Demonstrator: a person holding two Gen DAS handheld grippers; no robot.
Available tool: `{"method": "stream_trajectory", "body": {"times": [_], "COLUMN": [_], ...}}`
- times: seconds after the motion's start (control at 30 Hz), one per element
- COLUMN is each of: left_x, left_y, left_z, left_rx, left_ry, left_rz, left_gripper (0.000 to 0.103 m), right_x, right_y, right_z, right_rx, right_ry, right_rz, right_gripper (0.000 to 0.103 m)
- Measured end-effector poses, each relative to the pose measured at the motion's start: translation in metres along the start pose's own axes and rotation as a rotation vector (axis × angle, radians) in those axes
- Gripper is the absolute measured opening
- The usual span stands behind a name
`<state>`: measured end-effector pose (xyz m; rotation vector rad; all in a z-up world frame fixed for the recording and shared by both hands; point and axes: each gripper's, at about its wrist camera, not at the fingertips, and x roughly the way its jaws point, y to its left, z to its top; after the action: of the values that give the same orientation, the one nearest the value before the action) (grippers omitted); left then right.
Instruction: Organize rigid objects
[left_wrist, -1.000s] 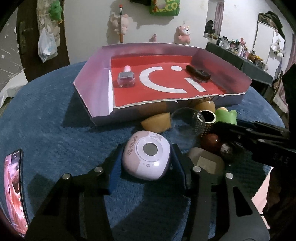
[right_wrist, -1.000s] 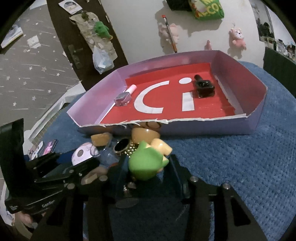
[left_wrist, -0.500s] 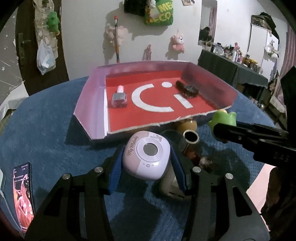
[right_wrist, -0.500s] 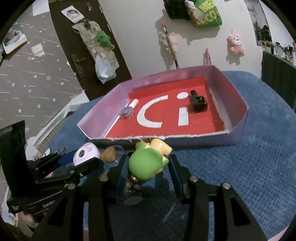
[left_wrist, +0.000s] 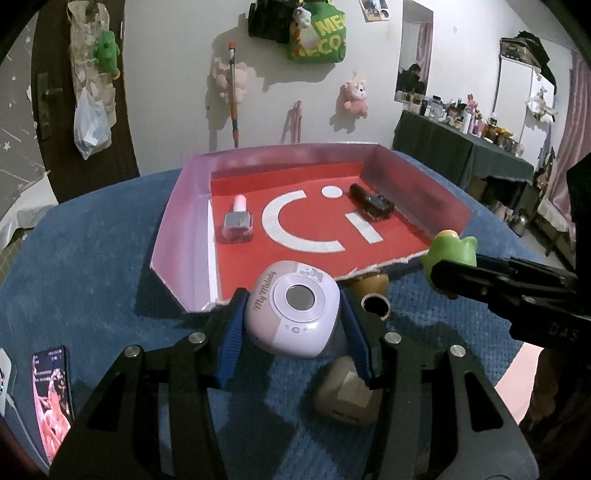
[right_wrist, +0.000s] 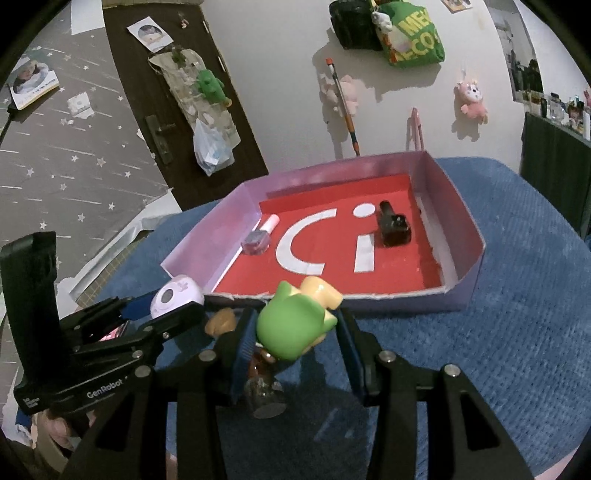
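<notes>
My left gripper (left_wrist: 293, 314) is shut on a lilac and pink toy camera (left_wrist: 295, 314), held above the blue carpet just short of the box's torn front edge. My right gripper (right_wrist: 295, 328) is shut on a green and yellow toy figure (right_wrist: 291, 328), also lifted before the box. The open pink cardboard box (left_wrist: 184, 206) with a red floor holds a pink-capped nail polish bottle (left_wrist: 238, 225) at the left and a dark bottle (left_wrist: 373, 203) at the right. In the right wrist view the same box (right_wrist: 469, 225) lies ahead, with the toy camera (right_wrist: 175, 297) at the left.
Several small items stay on the carpet below the grippers: a beige block (left_wrist: 345, 397), a gold-rimmed dark cup (left_wrist: 375, 304), a tan rounded piece (right_wrist: 221, 321) and a small brown jar (right_wrist: 264, 391). A lit phone (left_wrist: 50, 402) lies at the left. A dark cluttered table (left_wrist: 461, 155) stands at the far right.
Both grippers have risen with their toys off the pile. The box and the items on the carpet now sit lower and farther away in both views.
</notes>
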<state>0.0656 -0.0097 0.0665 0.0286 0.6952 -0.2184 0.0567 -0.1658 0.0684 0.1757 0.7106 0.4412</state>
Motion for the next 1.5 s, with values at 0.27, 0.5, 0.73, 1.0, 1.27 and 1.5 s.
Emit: {"method": "stream_trajectory", "body": {"times": [0.27, 0.5, 0.73, 1.0, 1.27, 1.5], "left_x": [0.004, 0.013, 0.019, 0.038, 0.062, 0.086], "left_y": [0.0, 0.003, 0.005, 0.01, 0.012, 0.016], "left_z": [0.012, 0.023, 0.034, 0.049, 0.051, 0.046], "left_rx": [-0.002, -0.011, -0.015, -0.033, -0.04, -0.057], "left_ry": [-0.009, 0.002, 0.006, 0.044, 0.117, 0.191], "left_rz": [-0.009, -0.015, -0.017, -0.019, -0.022, -0.012], "left_gripper": [0.048, 0.048, 0.048, 0.048, 0.048, 0.048], "right_x": [0.001, 0.002, 0.008, 0.024, 0.047, 0.068], "right_y": [0.003, 0.001, -0.004, -0.011, -0.022, -0.028], "right_z": [0.012, 0.024, 0.037, 0.05, 0.056, 0.057], "right_rx": [-0.017, -0.02, -0.024, -0.029, -0.018, -0.025], "right_ry": [0.0, 0.002, 0.012, 0.045, 0.112, 0.167], "right_rz": [-0.008, -0.013, -0.019, -0.037, -0.052, -0.071], "right_gripper": [0.047, 0.047, 0.047, 0.047, 0.047, 0.047]}}
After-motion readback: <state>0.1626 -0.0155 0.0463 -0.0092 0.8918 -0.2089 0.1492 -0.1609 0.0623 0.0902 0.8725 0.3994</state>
